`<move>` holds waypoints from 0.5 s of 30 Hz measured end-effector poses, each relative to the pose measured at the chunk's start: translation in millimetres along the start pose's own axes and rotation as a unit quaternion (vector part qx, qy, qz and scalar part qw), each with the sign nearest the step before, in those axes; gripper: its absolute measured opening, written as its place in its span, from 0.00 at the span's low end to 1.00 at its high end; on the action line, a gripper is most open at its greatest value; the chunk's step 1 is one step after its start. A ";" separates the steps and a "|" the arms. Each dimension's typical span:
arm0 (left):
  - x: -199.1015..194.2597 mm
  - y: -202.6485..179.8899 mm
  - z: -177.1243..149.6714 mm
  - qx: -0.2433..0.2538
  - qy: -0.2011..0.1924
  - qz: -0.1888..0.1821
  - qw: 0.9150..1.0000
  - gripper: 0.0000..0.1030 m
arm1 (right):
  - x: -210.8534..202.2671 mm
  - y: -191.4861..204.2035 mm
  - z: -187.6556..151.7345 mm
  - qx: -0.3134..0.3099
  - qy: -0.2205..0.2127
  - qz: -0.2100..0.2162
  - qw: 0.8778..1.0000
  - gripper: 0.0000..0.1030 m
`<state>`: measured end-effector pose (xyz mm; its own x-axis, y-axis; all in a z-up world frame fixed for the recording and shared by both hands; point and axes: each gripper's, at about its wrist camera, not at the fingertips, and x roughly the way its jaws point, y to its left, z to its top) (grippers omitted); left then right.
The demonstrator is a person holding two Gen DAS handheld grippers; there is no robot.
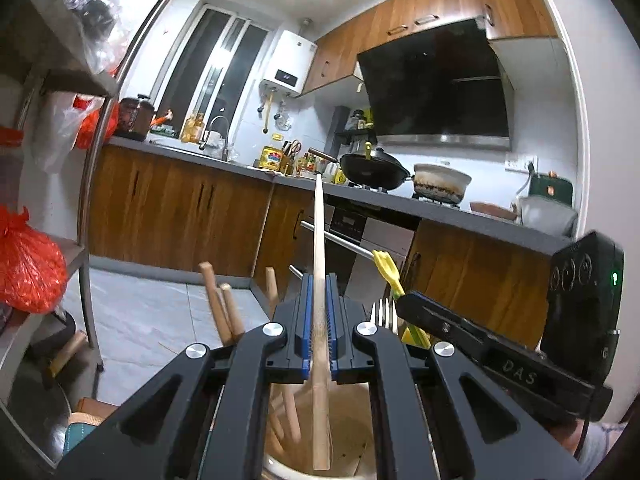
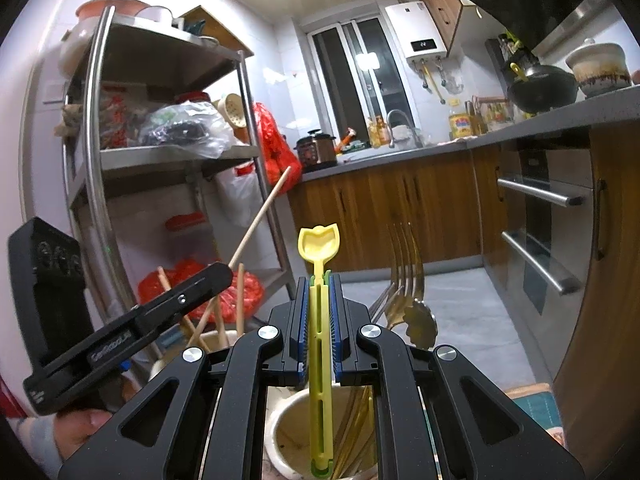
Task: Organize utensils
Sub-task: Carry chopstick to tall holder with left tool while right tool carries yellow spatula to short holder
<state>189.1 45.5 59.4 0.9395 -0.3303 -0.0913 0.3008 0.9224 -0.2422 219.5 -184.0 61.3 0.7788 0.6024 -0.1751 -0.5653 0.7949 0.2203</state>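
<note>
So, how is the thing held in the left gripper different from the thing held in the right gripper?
The left gripper is shut on a chopstick: plain pale wood, long, thin and smooth. The right gripper is shut on a yellow scoop: plastic, with a slotted handle and a notched spoon-like head. The chopstick sticks out far beyond its gripper; the yellow scoop ends much sooner. Both stand clamped, with their lower ends inside a pale holder.

The long chopstick (image 1: 319, 264) is pale, matt bare wood. The yellow utensil (image 2: 320, 320) is smooth plastic, faintly glossy. The forks (image 2: 406, 276) are shiny metal. Both holder cups (image 2: 288, 436) look glazed ceramic, stained inside. The shelf rack (image 2: 96, 120) is brushed steel.
</note>
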 end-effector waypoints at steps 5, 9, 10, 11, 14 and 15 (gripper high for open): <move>-8.2 -3.3 -4.2 0.016 0.000 0.002 1.000 0.06 | 4.6 0.8 -5.0 -0.009 -0.001 -0.012 1.000 0.10; -15.1 -5.8 -9.2 0.027 0.003 0.008 1.000 0.06 | 7.5 3.7 -8.9 -0.019 0.001 -0.017 1.000 0.10; -17.1 -6.5 -9.8 0.031 0.004 0.010 0.999 0.06 | 7.2 4.8 -9.2 -0.024 0.001 -0.019 1.000 0.10; -19.4 -7.7 -11.0 0.034 0.005 0.011 0.999 0.06 | 6.3 6.6 -10.1 -0.030 0.000 -0.021 0.999 0.10; -26.3 -9.0 -14.2 0.037 0.008 0.012 0.999 0.06 | 2.3 9.9 -11.8 -0.038 -0.003 -0.022 0.999 0.10; -28.4 -10.2 -14.9 0.039 0.008 0.014 0.999 0.06 | 1.0 11.1 -11.9 -0.039 -0.004 -0.021 0.999 0.10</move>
<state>156.9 42.5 50.1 0.9452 -0.3066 -0.1121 0.2868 0.9440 -0.1634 210.8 -173.7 52.2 0.8045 0.5678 -0.1741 -0.5512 0.8230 0.1372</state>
